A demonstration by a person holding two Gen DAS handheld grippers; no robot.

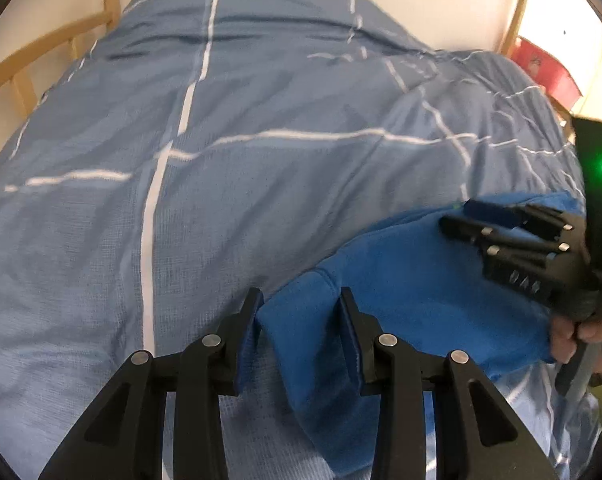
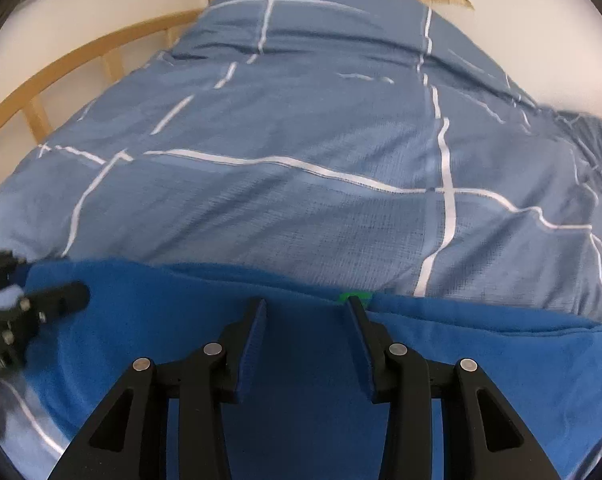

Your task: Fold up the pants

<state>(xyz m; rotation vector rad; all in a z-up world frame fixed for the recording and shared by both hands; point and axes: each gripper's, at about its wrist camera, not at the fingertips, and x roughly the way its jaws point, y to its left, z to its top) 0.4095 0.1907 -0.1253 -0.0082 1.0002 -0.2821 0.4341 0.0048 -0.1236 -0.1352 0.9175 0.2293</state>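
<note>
- Bright blue pants (image 2: pixel 181 320) lie folded on a bed, at the near edge of a blue duvet (image 2: pixel 301 128) with white grid lines; their long axis runs left to right.
- Left gripper (image 1: pixel 301 300): jaws wide, a folded pants corner between them.
- Right gripper (image 2: pixel 307 306): jaws wide above the fabric.
- A wooden bed rail (image 2: pixel 61 68) curves along the far left.

Lower centre, the left gripper (image 1: pixel 301 300) spreads wide around a fold of blue pants (image 1: pixel 413 292); right gripper (image 1: pixel 457 216) at right edge, over the duvet (image 1: pixel 261 100).
</note>
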